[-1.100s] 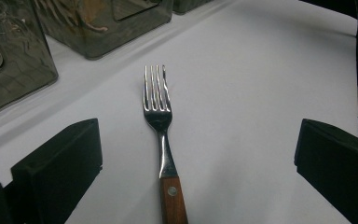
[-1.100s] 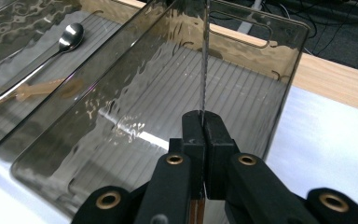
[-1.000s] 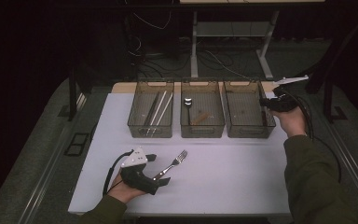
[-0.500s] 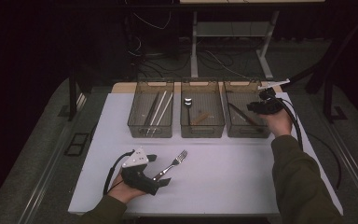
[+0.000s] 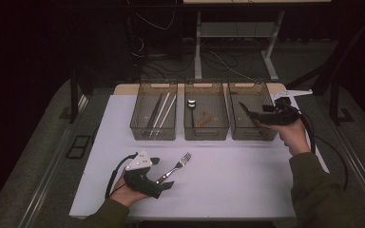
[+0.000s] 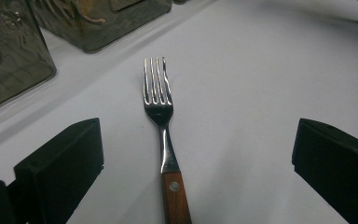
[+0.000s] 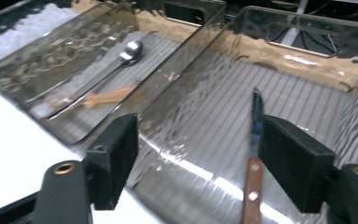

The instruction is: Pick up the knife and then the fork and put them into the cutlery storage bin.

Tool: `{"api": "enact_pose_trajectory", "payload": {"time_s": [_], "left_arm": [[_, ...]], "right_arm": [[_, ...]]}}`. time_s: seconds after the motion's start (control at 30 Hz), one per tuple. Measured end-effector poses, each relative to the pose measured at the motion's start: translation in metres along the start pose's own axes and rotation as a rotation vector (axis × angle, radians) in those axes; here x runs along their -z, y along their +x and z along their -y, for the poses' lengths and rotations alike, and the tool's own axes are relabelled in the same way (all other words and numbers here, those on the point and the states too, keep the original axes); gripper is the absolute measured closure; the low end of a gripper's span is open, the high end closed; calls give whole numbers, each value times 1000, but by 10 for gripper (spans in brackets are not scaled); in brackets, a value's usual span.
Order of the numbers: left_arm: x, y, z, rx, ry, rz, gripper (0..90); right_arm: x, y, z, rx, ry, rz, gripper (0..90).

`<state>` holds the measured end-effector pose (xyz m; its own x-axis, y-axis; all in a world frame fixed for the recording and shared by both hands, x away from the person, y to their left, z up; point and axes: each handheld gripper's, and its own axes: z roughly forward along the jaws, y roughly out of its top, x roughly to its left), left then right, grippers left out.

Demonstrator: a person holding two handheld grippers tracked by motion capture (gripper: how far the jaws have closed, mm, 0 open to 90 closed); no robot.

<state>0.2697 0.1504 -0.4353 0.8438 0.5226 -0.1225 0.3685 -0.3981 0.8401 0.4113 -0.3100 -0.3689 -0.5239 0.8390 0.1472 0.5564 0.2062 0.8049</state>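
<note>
**Cutlery sorted at the counter: fork waits, knife lies in its bin**

Fork (image 6: 162, 122) with a wooden handle lies flat on the white counter (image 5: 247, 175) near the front edge, tines toward one o'clock in the high view. The left hand-held gripper (image 5: 161, 173) rests on the counter at about seven o'clock from the middle of the counter, its jaws spread wide on either side of the fork's handle; in the left gripper view neither pad touches the fork, so it is released, grasping nothing.

Farther back, three clear bins stand side by side in a row along the far part of the counter. The left bin (image 5: 154, 133) holds long pale sticks (image 5: 161, 110). The middle bin (image 5: 206, 134) holds a spoon (image 7: 126, 52) and a small wooden piece (image 7: 109, 97).

At two o'clock the right hand-held gripper (image 5: 249, 115) hangs over the right bin (image 5: 254, 134). Its jaws have just been opening and now stand apart. A knife (image 7: 253, 154) with a wooden handle lies on the ribbed floor of that bin; in the right gripper view it sits just inside the right-hand jaw, and whether that pad touches it cannot be made out. The other pad stands well apart from it.
</note>
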Motion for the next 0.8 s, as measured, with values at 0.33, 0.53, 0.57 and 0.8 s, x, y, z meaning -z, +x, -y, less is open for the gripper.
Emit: {"api": "enact_pose_trajectory", "payload": {"time_s": [0.33, 0.53, 0.57, 0.8], "left_arm": [[0, 0, 0, -1, 13, -11, 44], [1, 2, 1, 8, 24, -32, 78], [1, 2, 1, 12, 23, -34, 85], [2, 3, 1, 16, 31, -47, 142]], "right_arm": [[22, 33, 37, 37, -33, -13, 179], [31, 47, 62, 39, -55, -21, 136], [32, 50, 66, 37, -58, -29, 133], [38, 67, 99, 71, -37, -70, 125]]}}
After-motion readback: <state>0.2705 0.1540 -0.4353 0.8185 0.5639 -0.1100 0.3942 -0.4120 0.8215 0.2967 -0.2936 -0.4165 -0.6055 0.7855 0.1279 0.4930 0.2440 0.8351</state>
